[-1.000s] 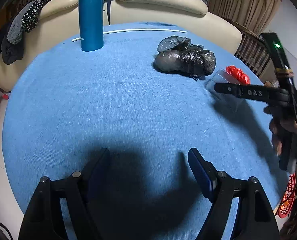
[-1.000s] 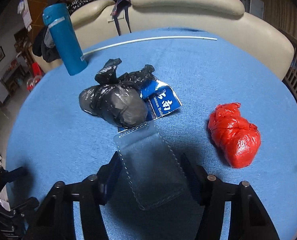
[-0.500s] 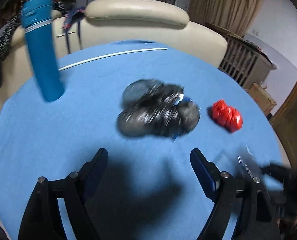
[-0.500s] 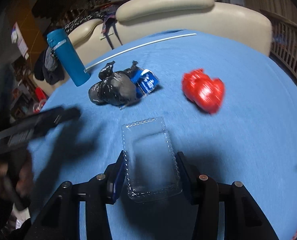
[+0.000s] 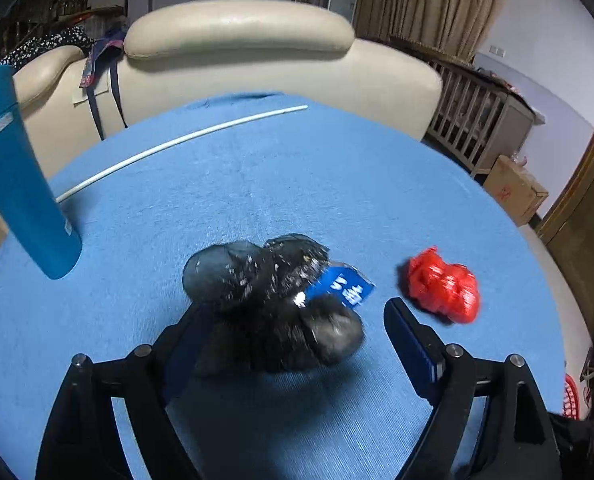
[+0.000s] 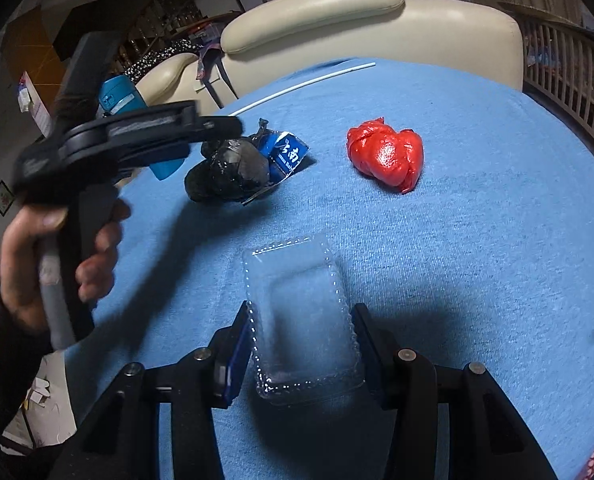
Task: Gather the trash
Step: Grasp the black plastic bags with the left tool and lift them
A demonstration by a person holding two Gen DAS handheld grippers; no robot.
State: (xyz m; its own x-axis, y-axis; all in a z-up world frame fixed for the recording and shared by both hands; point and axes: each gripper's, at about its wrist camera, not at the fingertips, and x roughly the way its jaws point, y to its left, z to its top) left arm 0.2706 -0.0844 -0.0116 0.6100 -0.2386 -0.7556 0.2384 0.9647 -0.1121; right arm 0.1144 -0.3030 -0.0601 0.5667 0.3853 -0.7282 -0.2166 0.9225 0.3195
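Fingers of the right gripper [image 6: 303, 350] are clenched on a clear tray [image 6: 301, 320], held above the blue worktop [image 5: 297, 184]. Those of the left gripper [image 5: 293, 340] are opening wide, astride a black bag [image 5: 273, 300] with a blue wrapper [image 5: 347, 286] tucked at its right, not yet pressing it. To the right a red bag [image 5: 443, 290] lies untouched. One piece seems collected; the black bag and the red one are left.

Dim room, fisheye warp, motion blur
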